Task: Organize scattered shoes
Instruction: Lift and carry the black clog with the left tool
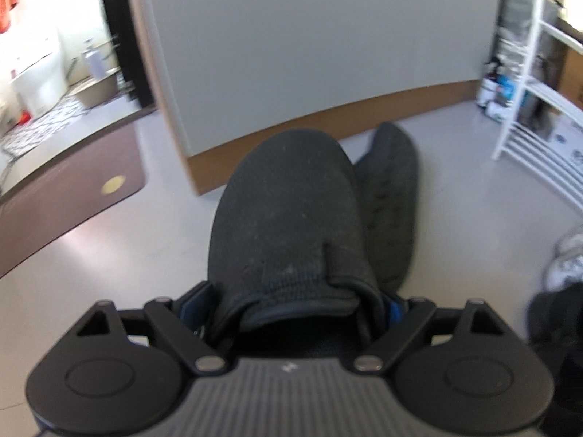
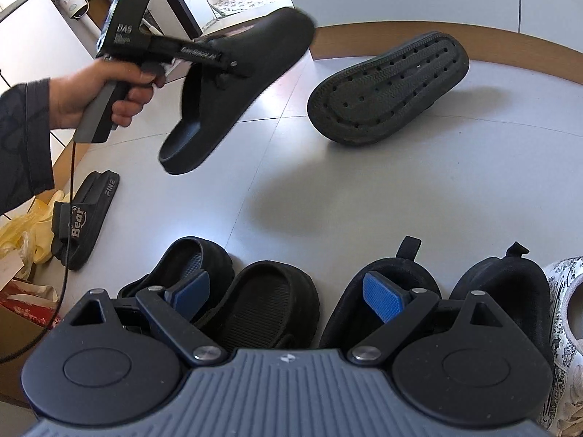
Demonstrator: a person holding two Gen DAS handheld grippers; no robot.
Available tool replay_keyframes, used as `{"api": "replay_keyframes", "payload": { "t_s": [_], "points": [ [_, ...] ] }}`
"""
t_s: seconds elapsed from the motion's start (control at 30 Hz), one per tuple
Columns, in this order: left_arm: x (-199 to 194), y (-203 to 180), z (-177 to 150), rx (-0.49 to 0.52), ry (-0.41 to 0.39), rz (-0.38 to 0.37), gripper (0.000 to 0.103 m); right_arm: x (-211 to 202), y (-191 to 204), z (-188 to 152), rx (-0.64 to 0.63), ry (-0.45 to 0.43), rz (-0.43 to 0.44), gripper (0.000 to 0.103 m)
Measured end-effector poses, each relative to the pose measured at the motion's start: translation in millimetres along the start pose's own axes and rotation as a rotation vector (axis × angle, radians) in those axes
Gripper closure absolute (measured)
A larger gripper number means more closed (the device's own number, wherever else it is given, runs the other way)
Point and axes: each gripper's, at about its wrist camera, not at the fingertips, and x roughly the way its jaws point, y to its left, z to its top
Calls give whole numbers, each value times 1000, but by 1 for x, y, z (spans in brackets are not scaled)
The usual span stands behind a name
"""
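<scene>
My left gripper (image 1: 291, 302) is shut on a black closed-toe slipper (image 1: 284, 218), its pads pressing both sides of the upper near the opening. The right wrist view shows a person's hand carrying that gripper (image 2: 215, 62) with the slipper (image 2: 237, 83) hanging above the floor, toe away. Its mate (image 2: 386, 91) lies tipped on its side by the wall, perforated sole showing; in the left wrist view this mate (image 1: 393, 196) is just right of the held one. My right gripper (image 2: 288, 295) is open and holds nothing, hovering over a row of shoes.
Lined up on the floor below the right gripper are two black clogs (image 2: 277, 298), two black sneakers (image 2: 503, 284) and a white patterned shoe (image 2: 564, 302). A black "Bear" slide (image 2: 85, 218) lies left. A wall corner (image 1: 255, 145), brown mat (image 1: 65, 196) and white rack (image 1: 528, 109) border the floor.
</scene>
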Motion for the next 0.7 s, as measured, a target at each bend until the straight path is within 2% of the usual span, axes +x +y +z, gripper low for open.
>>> {"api": "replay_keyframes", "payload": {
  "t_s": [0.1, 0.2, 0.37, 0.6, 0.7],
  "points": [
    [8, -25, 4, 12, 3, -64, 13, 0, -2, 0, 6, 0, -3, 8],
    [19, -46, 5, -17, 9, -116, 13, 0, -4, -1, 9, 0, -6, 8],
    [37, -73, 4, -42, 31, -140, 13, -3, -7, -1, 9, -13, -21, 8],
    [49, -112, -1, -89, 69, -237, 12, -5, -21, 1, 64, -24, -48, 9],
    [59, -118, -8, -93, 107, -236, 12, -5, -22, 2, 65, -28, -50, 9]
  ]
}}
